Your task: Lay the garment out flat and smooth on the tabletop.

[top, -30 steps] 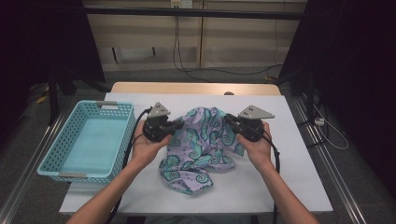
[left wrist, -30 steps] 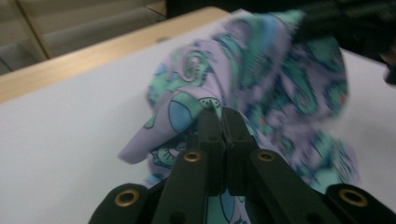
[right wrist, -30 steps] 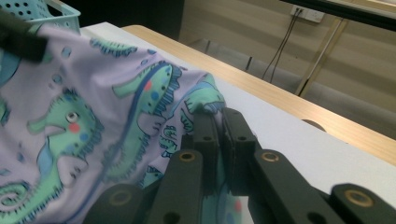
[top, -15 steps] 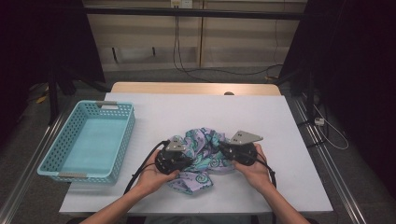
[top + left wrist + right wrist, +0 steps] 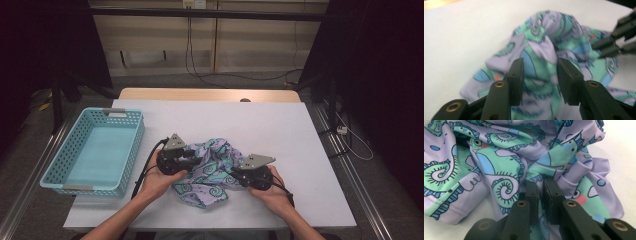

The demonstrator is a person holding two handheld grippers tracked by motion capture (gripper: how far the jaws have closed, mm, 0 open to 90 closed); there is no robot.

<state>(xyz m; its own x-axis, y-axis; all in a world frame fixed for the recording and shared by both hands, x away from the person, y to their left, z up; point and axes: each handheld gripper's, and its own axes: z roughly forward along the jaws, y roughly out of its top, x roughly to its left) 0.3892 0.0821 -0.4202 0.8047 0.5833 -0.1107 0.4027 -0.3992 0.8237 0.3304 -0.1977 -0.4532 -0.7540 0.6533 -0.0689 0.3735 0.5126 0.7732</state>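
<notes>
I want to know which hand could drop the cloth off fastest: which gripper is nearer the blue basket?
Left. The left gripper sits at the cloth's left edge, just right of the blue basket. The right gripper is at the cloth's far side, farther away.

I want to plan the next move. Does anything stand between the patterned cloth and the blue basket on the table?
Nothing visible does. The patterned cloth lies crumpled on the white table, and the turquoise basket stands to its left. Between them are the left hand-held gripper and its cable.
</notes>
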